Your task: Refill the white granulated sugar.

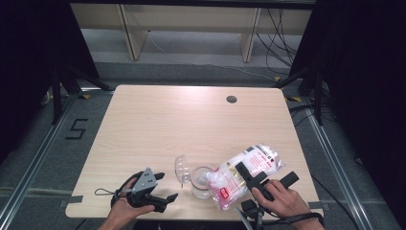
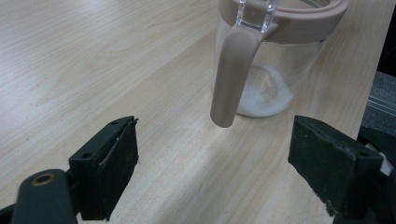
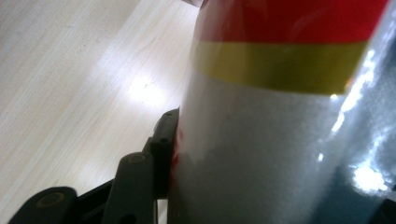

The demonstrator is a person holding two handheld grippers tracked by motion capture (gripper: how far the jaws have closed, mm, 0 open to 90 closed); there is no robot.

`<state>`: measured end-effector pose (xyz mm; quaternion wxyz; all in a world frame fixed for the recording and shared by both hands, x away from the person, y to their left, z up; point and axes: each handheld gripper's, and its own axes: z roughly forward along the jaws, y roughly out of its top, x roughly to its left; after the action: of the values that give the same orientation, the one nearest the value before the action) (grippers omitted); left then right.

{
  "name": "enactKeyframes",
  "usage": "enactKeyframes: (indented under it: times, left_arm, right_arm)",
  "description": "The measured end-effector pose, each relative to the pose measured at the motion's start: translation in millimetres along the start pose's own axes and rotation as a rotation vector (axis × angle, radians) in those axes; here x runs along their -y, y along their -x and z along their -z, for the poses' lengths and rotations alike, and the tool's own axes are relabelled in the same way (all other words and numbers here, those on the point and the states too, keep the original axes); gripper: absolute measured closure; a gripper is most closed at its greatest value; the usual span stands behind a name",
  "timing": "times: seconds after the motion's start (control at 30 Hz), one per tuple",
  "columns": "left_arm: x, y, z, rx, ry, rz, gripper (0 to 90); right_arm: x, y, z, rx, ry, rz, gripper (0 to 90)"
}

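Two grippers were at work at the near edge of the table (image 1: 143, 124). Clamped on the white bag (image 1: 242, 175), the right gripper (image 1: 246, 176) held it tilted, the bag's lower end over the clear jar (image 1: 202, 181); one black pad pressed against the film. To the jar's other side, the left gripper (image 1: 163, 187) stood with its jaws wide apart and nothing between them, the jar's beige clasp (image 2: 231, 77) just ahead of it. White grains lay in the jar's bottom.

bags: 1 (image 1: 244, 175) | jars: 1 (image 1: 201, 181) | lids: 1 (image 1: 180, 168) | tables: 1 (image 1: 191, 120)
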<state>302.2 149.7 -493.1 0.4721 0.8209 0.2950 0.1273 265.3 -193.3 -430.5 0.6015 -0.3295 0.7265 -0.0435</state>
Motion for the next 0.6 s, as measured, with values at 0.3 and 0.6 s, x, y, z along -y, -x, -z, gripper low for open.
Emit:
enactKeyframes:
  times: [0.3,0.6]
  left_arm:
    - [-0.1,0.0,0.2,0.000,-0.001,-0.002,15.5]
    - [0.1,-0.5,0.3,-0.001,-0.006,-0.008,15.5]
  right_arm:
    - [-0.2,-0.1,0.3,-0.003,-0.005,-0.013,56.9]
    - [-0.5,0.3,-0.2,-0.008,-0.001,0.014,57.2]
